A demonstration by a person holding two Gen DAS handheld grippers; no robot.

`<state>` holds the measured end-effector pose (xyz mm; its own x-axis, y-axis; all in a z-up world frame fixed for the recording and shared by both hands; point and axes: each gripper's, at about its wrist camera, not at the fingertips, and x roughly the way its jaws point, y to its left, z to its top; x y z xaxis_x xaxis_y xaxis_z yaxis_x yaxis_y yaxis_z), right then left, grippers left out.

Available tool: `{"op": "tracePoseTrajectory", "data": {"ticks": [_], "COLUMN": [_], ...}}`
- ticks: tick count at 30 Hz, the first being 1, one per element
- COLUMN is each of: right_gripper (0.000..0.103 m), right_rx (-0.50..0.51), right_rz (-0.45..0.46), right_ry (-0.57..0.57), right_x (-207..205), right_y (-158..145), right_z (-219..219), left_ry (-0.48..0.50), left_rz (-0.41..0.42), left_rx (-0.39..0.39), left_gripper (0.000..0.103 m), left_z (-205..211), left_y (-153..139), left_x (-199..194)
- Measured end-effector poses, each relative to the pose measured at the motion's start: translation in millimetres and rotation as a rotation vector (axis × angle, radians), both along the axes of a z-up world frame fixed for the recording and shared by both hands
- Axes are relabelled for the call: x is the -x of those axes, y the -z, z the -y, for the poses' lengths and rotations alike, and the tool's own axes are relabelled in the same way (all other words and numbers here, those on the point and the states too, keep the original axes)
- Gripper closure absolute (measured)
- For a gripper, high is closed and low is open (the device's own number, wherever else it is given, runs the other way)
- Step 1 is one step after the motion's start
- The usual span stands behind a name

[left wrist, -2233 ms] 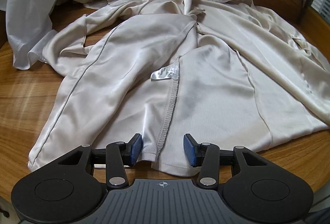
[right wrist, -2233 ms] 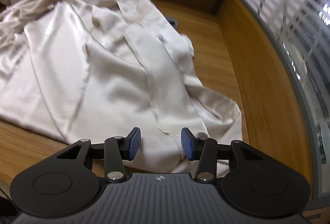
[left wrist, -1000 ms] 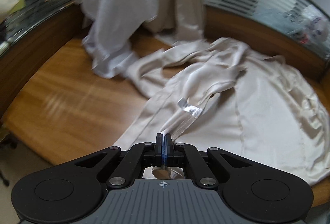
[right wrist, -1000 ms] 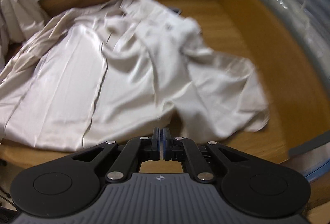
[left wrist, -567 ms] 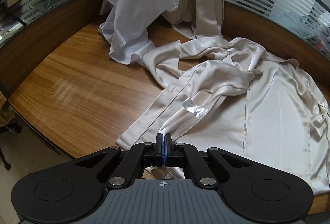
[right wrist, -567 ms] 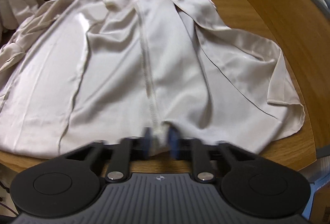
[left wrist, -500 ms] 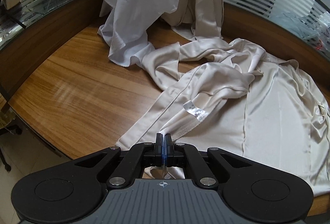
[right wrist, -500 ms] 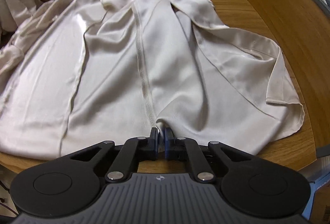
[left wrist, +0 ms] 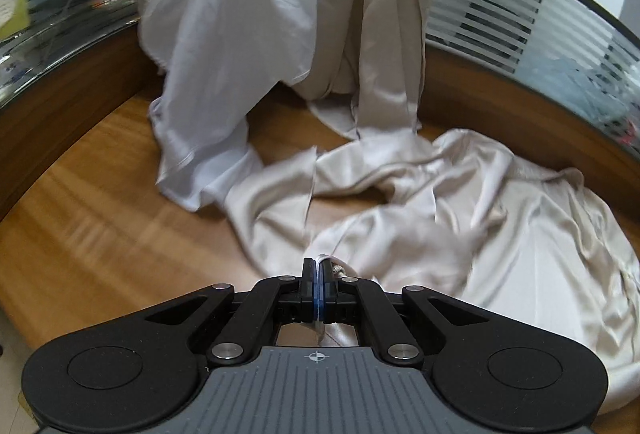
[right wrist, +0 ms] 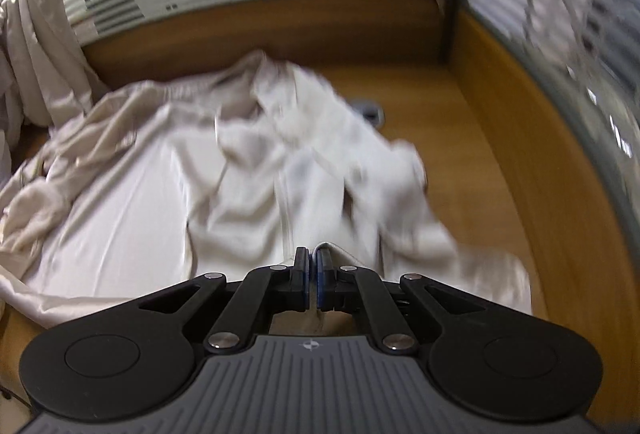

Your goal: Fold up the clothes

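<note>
The left gripper (left wrist: 318, 284) is pinched shut on the near hem of a shiny cream satin shirt (left wrist: 500, 234). The right gripper (right wrist: 313, 276) is likewise clamped on the same shirt's (right wrist: 248, 186) hem. Ahead of both tongs the shirt spreads, rumpled and blurred, across a curved wooden desk (left wrist: 92, 234). Farther off, beyond the left gripper, a white garment (left wrist: 224, 34) and cream satin cloth (left wrist: 380, 34) hang over the desk's back partition.

shirt (left wrist: 540, 254) – cream satin | desk (left wrist: 100, 234) – wood-grain brown
</note>
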<state>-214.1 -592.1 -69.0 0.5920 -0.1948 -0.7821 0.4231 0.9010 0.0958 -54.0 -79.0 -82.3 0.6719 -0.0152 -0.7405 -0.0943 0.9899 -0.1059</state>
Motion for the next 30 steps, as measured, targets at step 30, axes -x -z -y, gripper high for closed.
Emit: {"op": "tracePoseTrajectory", "data": {"ticks": [30], "right_gripper": [0.062], "right_rx": [-0.053], "right_rz": [-0.138], "right_ry": [-0.358], "right_x": [-76], "right_y": [34], "right_z": [4], "left_ry": [0.681], "left_rz": [-0.106], "left_rx": [-0.218], "left_gripper": [0.062], "left_z": [118], "left_y": [48], "left_x": [-18]}}
